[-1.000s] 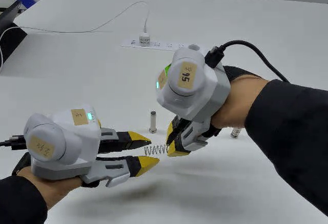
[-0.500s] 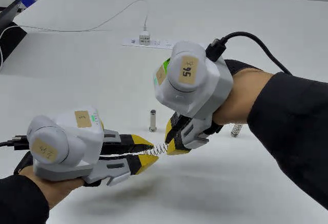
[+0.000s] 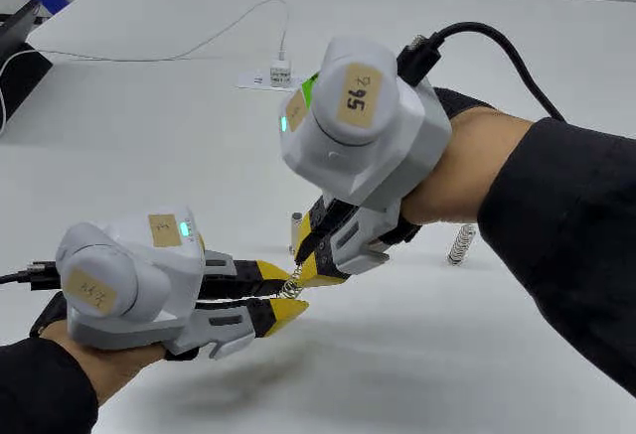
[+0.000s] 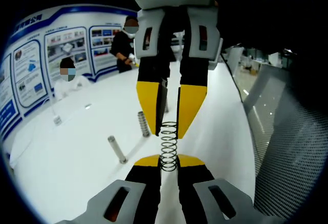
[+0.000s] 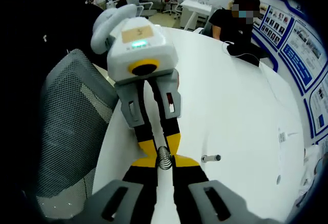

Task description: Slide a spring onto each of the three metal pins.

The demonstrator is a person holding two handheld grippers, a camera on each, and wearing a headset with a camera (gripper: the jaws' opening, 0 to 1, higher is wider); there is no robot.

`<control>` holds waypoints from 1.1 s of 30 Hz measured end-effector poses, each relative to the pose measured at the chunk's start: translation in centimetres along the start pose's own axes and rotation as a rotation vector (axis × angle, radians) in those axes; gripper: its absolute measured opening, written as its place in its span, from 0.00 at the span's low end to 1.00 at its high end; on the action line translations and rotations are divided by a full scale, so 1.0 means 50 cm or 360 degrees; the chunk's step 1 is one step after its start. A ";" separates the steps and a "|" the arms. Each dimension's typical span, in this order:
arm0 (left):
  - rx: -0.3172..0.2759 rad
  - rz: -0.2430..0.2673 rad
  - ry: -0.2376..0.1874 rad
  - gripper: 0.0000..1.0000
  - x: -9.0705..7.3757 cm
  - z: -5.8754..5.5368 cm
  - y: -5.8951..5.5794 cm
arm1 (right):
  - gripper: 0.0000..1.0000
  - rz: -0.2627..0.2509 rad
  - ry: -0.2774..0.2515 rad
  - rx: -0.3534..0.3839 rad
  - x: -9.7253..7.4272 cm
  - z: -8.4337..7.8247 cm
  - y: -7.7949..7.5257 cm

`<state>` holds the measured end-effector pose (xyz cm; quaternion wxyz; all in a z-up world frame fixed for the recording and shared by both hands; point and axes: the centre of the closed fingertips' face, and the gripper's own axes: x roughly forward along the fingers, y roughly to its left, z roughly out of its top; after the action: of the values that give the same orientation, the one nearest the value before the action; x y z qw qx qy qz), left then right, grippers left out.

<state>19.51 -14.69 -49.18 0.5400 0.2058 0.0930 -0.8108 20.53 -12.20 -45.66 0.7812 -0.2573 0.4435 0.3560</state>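
Since a second ago, the right gripper has been lifted and brought nearer to the left gripper, and the small silver wire spring between them looks shorter. Plenty of bare room is seen on the wide white table, with its edges far off. Each end of the spring is pinched in one gripper's almost closed jaws, up off the table. A short silver metal pin is stood just behind, with a second wire spring nearby.

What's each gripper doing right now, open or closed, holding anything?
Left gripper: closed on one end of the spring.
Right gripper: closed on the spring's other end.
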 end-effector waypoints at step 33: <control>0.0008 0.0007 -0.0053 0.11 -0.001 0.016 -0.001 | 0.13 0.0027 -0.0025 0.0051 0.011 0.002 0.003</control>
<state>19.30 -14.95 -48.44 0.5427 0.1938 0.0815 -0.8132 20.68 -11.85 -46.10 0.7857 -0.2381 0.4453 0.3574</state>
